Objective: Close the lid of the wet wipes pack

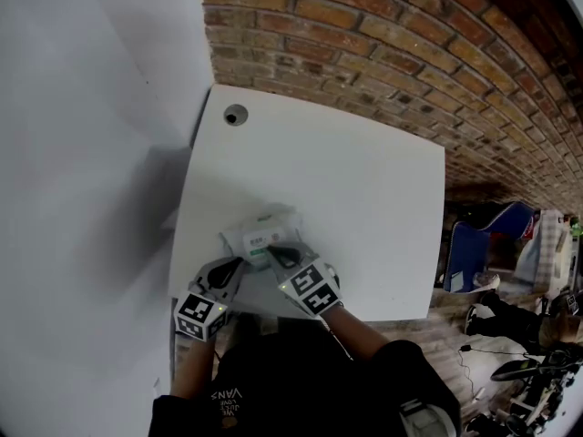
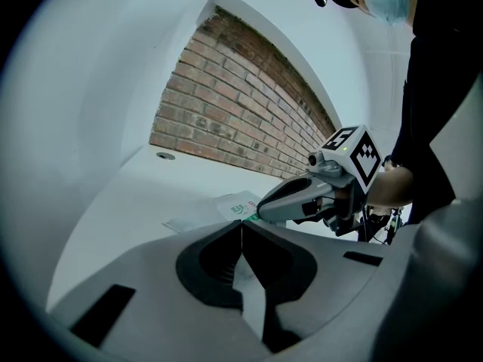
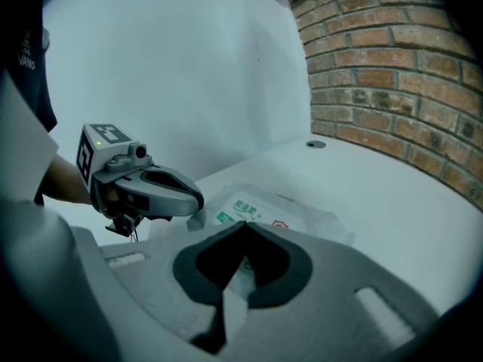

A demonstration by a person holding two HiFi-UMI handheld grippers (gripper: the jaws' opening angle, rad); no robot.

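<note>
While the left gripper (image 1: 239, 263) and right gripper (image 1: 274, 254) crowd the wet wipes pack (image 1: 264, 233) near the table's (image 1: 364, 198) front edge, it may slide.
The left fingers (image 2: 215, 259) are pressed together at the pack's near corner, gripping nothing visible; the right fingers (image 3: 275, 261) are likewise together over the green label (image 3: 245, 206); an off-centre push could skid the soft pack toward the edge, leaving the lid unsealed.

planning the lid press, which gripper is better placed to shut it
right, probably: the right gripper is over the printed top of the wet wipes pack; the left gripper is at its corner
</note>
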